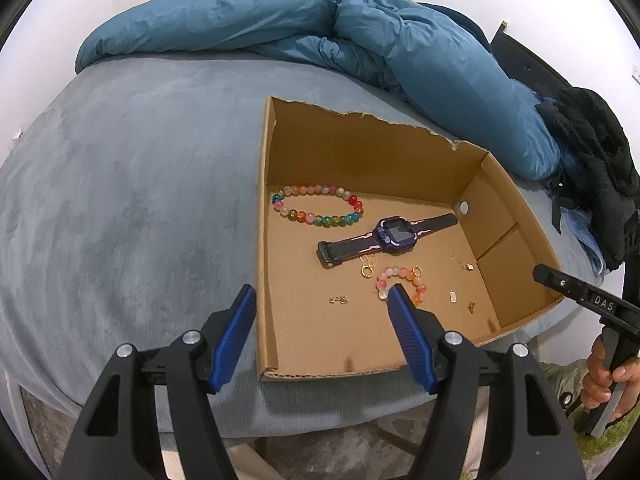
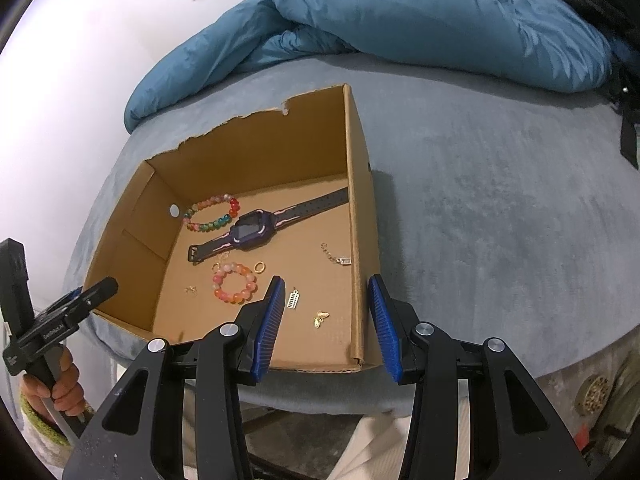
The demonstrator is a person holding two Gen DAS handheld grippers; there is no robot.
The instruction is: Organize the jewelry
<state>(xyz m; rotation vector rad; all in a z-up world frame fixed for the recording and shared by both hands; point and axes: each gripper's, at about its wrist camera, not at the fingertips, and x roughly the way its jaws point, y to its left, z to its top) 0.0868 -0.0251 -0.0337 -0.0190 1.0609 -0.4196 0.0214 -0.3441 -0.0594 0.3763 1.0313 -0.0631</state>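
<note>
Hovering over the torn brown cardboard box (image 1: 516,268) with both blue-padded grippers — left gripper (image 1: 322,300), right gripper (image 2: 326,292) — gaping, empty; eyeing the pink-orange beaded bracelet (image 2: 234,284) — light, rollable, likely best pinched across its ring.

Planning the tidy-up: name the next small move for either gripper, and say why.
Probably lower the left gripper onto the pink bead bracelet. Its jaws are open and empty, its right finger already overlaps that bracelet, and everything lies loose in the cardboard box.
</note>
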